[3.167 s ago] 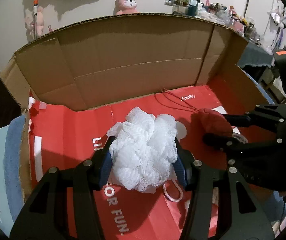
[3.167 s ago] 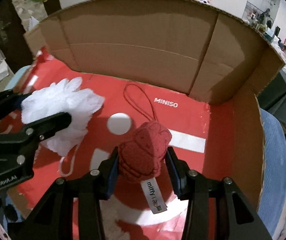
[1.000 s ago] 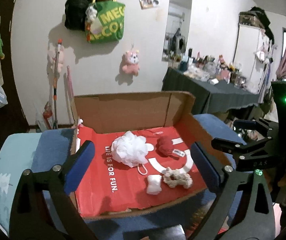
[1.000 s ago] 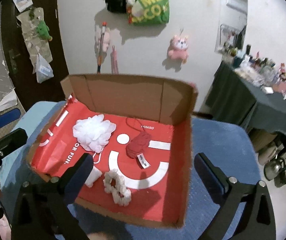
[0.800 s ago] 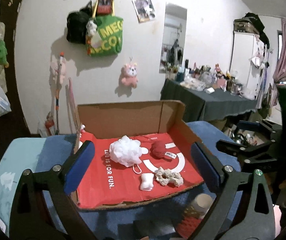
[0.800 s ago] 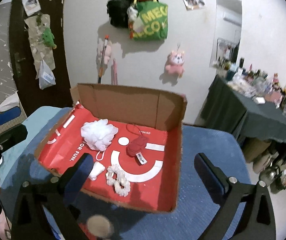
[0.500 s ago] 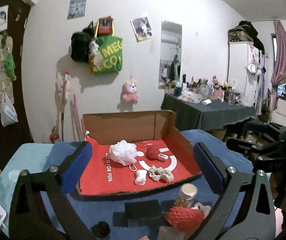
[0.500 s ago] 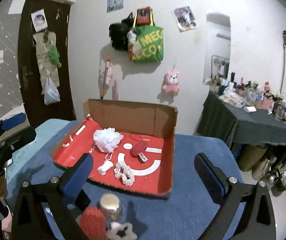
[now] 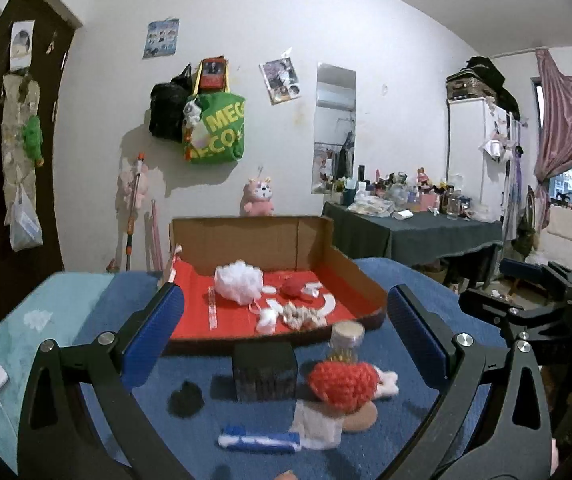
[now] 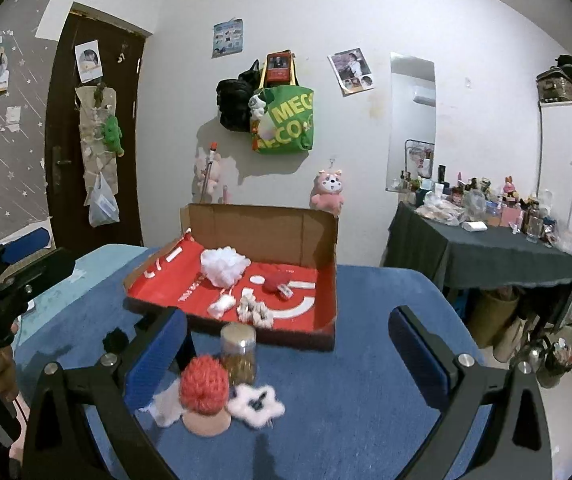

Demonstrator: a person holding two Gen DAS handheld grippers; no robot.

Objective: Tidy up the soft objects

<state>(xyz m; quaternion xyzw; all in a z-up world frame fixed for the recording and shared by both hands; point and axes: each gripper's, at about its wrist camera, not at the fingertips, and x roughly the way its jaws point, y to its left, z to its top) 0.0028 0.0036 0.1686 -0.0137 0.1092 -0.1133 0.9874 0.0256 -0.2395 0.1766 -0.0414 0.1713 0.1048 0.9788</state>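
While you hold both tools back from the load, the blue-covered worktop [image 10: 366,320] fills most of each view. On it, toward the far wall, sits the cardboard box [image 10: 262,236] with its red lining, back flap upright. Inside lie the white mesh pouf [image 10: 224,266] at the rear left, the dark red plush [image 10: 276,282] to its right, and nearer the front edge a small white piece [image 10: 222,305] beside a cream scrunchie [image 10: 255,311]; these four rest apart from each other or just beside.

Your left hand-held gripper [image 9: 286,320] stands with its jaws spread wide, nothing between the blue pads; they have just been opening to that width. Your right hand-held gripper [image 10: 288,344] is likewise spread wide and carries nothing.

In front of the box, still on the worktop, you have a black block [image 9: 265,372], a glass jar [image 10: 239,354] with a metal lid, and a red knitted item [image 10: 205,386] resting on a tan disc. Just right of that lies a fluffy white-and-pink star-shaped piece [image 10: 256,400]. A white cloth scrap [image 9: 315,426] sits under the red knit's near side, a blue-and-white roll [image 9: 260,439] lies closest to you, and a small black lump [image 9: 186,398] rests to the left.
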